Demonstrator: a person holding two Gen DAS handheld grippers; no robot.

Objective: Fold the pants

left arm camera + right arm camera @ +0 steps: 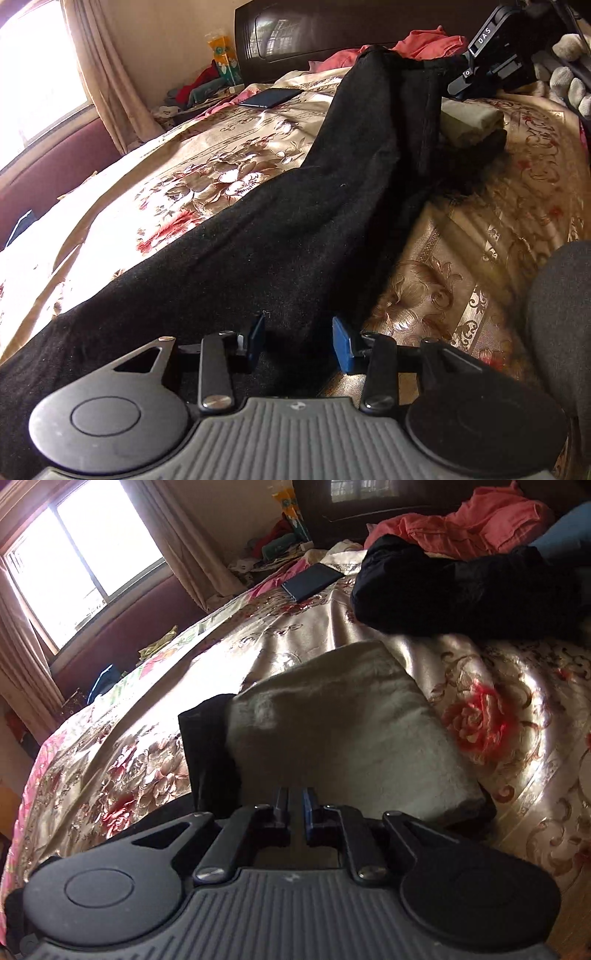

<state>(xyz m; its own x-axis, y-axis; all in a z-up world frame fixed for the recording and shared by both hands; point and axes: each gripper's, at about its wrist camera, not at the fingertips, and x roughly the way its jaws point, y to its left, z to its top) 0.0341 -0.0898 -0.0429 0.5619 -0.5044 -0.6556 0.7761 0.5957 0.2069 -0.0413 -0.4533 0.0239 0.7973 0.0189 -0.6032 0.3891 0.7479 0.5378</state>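
Observation:
Black pants (295, 229) lie stretched over the flowered bedspread (184, 177), from the near left up to the far right. My left gripper (300, 341) hovers at their near end, open, its blue pads (341, 345) apart with black cloth lying under and between them. My right gripper (461, 79) is at the pants' far end; whether it touches them I cannot tell. In the right wrist view that gripper (295, 808) is almost shut, with a thin slit and nothing seen in it. It hangs over a folded pale garment (351, 731). A black heap (443, 590) lies beyond.
The folded pale garment (469, 118) rests on a dark folded one (207, 757). A dark phone (312, 579) lies near the headboard (314, 26), with pink clothes (480, 520) beside it. A dark rounded shape (561, 332) fills the near right. A window (74, 554) is at left.

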